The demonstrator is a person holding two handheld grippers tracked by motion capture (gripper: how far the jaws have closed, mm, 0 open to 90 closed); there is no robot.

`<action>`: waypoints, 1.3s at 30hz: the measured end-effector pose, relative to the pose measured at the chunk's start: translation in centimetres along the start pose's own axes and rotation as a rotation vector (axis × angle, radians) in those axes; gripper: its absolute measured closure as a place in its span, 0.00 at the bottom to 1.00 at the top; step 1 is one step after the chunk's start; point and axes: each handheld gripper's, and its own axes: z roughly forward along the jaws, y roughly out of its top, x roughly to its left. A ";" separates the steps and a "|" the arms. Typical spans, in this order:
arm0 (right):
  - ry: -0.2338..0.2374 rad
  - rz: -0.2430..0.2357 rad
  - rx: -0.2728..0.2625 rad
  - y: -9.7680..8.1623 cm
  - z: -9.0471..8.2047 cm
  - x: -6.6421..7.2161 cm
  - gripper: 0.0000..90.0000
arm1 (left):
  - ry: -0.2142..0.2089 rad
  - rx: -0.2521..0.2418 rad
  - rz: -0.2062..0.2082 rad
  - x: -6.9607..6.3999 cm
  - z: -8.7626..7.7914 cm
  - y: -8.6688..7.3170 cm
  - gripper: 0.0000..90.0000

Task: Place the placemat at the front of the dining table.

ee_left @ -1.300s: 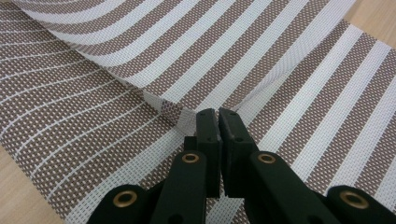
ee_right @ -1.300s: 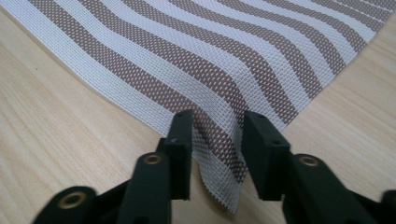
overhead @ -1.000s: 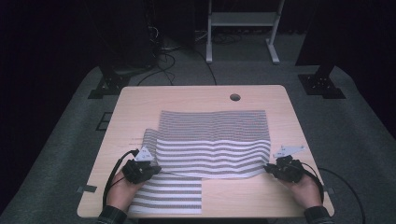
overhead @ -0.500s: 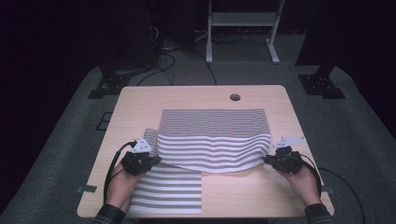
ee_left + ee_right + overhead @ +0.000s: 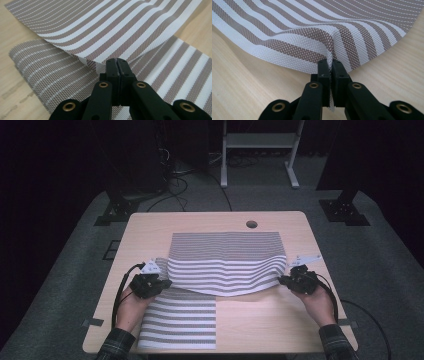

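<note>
Folding striped mat (image 5: 225,262) on counter (image 5: 260,315): both grippers (image 5: 162,284) (image 5: 284,280) clenched on near corners, next carry edge to far side.

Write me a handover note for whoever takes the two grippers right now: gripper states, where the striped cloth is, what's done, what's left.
Left gripper: shut on the near-left corner of the striped cloth.
Right gripper: shut on the cloth's near-right corner.
Cloth: far half lies flat on the table; the pinched near edge is raised and bowed. A lower striped layer lies flat at the table's near left, partly under the raised edge.
Done: both corners gripped and lifted.
Left: probably carry the edge toward the far side to finish the fold, then release.
</note>
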 end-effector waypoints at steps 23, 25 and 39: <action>-0.015 0.020 -0.033 3.8 2.8 -1.7 0.96 | 0.019 -0.056 -0.056 3.9 1.3 2.5 1.00; -0.017 0.024 -0.034 4.0 3.0 -1.9 0.96 | 0.023 -0.056 -0.060 4.3 1.5 2.8 1.00; -0.033 0.018 -0.038 6.1 4.5 -3.0 0.96 | 0.040 -0.073 -0.111 6.6 2.7 3.6 1.00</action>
